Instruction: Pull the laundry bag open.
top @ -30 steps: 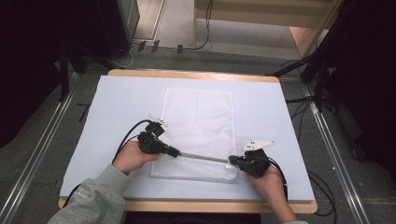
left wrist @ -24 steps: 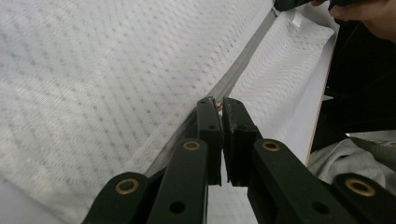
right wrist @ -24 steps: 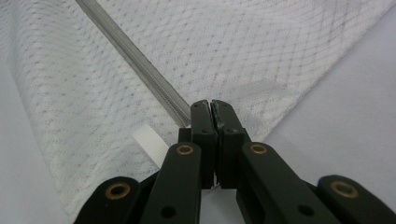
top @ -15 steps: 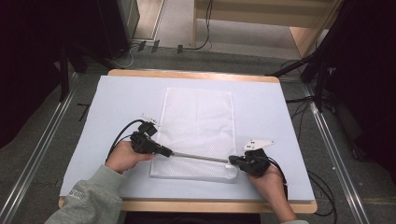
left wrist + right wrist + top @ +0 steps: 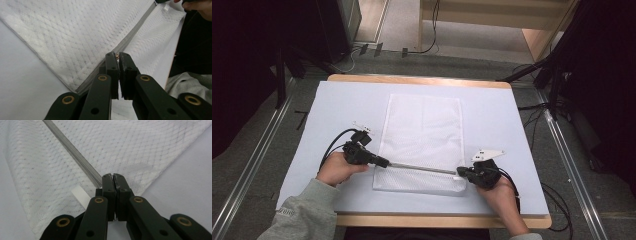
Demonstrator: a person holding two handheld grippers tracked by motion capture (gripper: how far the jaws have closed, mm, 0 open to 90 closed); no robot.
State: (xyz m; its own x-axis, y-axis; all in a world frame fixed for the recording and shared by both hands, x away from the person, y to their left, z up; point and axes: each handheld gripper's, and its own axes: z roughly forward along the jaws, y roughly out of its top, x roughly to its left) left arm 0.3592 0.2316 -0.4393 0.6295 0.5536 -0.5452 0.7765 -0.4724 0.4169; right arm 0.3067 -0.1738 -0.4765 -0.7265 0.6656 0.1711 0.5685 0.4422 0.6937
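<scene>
Two grippers worked low in frame | left gripper (image 5: 379, 161) clenched on zipper pull (image 5: 116, 56) | right gripper (image 5: 462, 171) clamped zipper's (image 5: 422, 168) far end | mesh bag (image 5: 423, 130) lay flat mid-frame on table (image 5: 502, 115)

My left gripper (image 5: 117, 56) & right gripper (image 5: 113, 177): matt black plastic arms w/ small brass-coloured rivets. Mesh bag (image 5: 422, 135): white cloth netting, diamond weave, rough-looking, semi-sheer. Its zipper (image 5: 75, 152) is grey, fine-ribbed, w/ a slight sheen. White woven tag (image 5: 81, 195), ribbed cloth. Table cover (image 5: 512, 125): pale, smooth, matt. Table edge (image 5: 412, 80): light wood, smooth. My sleeve (image 5: 307, 212): grey soft knit.
</scene>
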